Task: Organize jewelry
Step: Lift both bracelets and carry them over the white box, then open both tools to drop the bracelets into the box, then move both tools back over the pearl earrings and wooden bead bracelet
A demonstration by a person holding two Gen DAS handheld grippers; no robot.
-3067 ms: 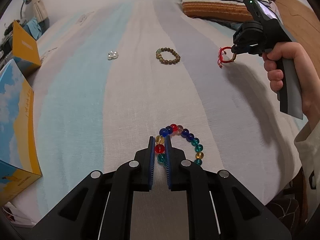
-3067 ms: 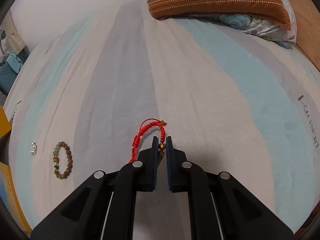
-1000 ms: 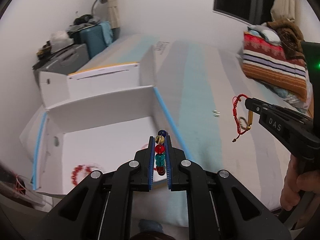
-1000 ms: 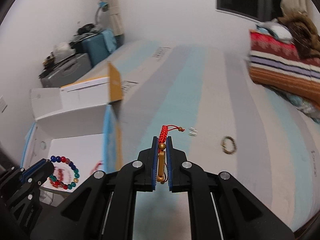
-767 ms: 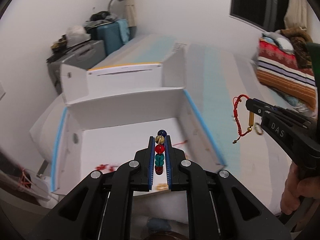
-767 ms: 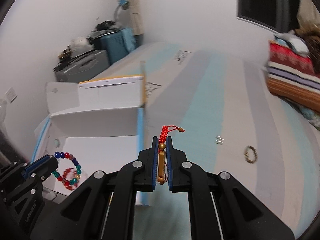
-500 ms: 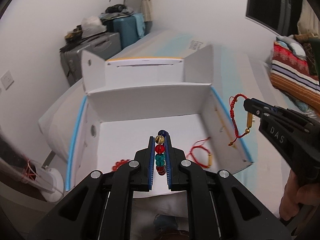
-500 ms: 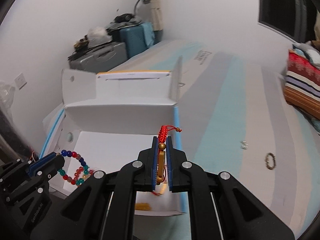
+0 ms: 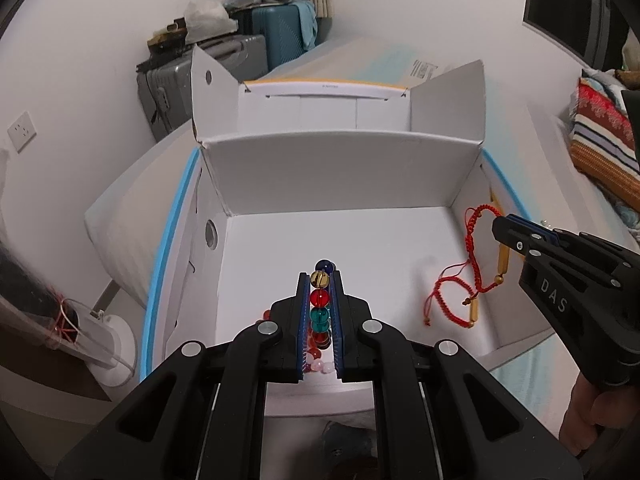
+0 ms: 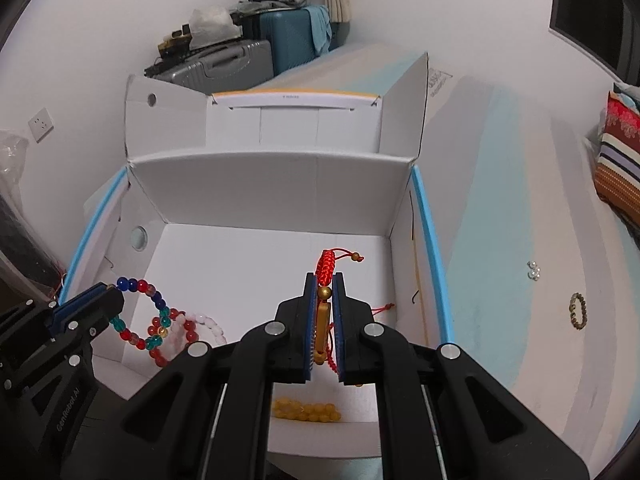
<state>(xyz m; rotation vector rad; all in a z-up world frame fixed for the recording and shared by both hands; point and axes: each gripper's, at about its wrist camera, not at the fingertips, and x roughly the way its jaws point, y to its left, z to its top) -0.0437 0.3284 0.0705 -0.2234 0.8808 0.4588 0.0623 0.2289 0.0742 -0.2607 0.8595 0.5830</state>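
The left gripper point(image 9: 319, 312) is closed on the multicolored bead bracelet point(image 9: 320, 298), which stands in a line between its two fingers and hangs over the open white box point(image 9: 340, 168). Seen from the right wrist camera, the loop of this bracelet point(image 10: 140, 314) hangs down from the left gripper point(image 10: 108, 296) above the left part of the box point(image 10: 272, 188). The right gripper point(image 10: 323, 316) is closed on the red cord bracelet point(image 10: 326, 270), with its gold tube pressed between the fingers, over the right part of the box. On the box floor below the left gripper lies a red and white bead bracelet point(image 10: 188, 326); another red cord bracelet point(image 9: 448, 300) lies below the right gripper point(image 9: 504, 226). Yellow beads point(image 10: 306, 407) lie at the near edge, under the right gripper. To its right, on the striped bed point(image 10: 500, 240), rest a brown bead bracelet point(image 10: 579, 310) and small clear beads point(image 10: 534, 270).
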